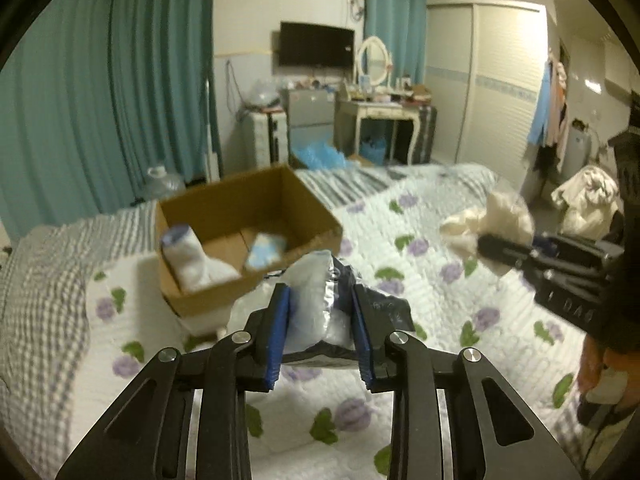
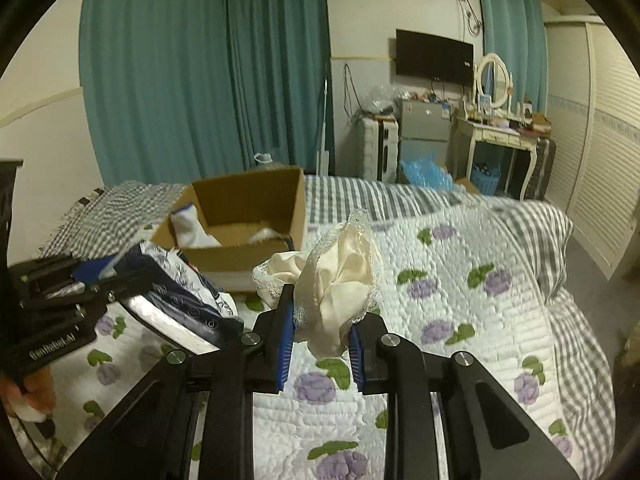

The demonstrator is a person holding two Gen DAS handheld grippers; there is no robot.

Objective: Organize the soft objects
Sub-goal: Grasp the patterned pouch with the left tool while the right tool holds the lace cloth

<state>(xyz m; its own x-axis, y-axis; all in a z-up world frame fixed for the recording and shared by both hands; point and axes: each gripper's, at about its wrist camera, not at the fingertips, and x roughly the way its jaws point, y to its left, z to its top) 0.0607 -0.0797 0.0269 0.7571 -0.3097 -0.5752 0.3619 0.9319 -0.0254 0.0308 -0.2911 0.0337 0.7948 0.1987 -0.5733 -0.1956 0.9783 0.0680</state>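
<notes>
My left gripper [image 1: 320,304] is shut on a crumpled white and dark blue soft pack [image 1: 316,300], held above the bed just in front of the cardboard box [image 1: 304,200]. The box holds a white sock [image 1: 192,256] and a small light blue item [image 1: 264,250]. My right gripper [image 2: 322,320] is shut on a cream lace-edged cloth [image 2: 340,276], held above the bed to the right of the box [image 2: 240,256]. The left gripper [image 2: 132,288] with its pack shows at the left of the right wrist view. The right gripper [image 1: 492,250] shows at the right of the left wrist view.
The bed has a white quilt with purple flowers [image 2: 460,280] and grey checked and striped bedding [image 1: 44,280]. Teal curtains [image 1: 100,100], a water jug [image 1: 162,182], a small fridge, a dressing table [image 1: 380,112] and a wardrobe [image 1: 500,88] stand beyond.
</notes>
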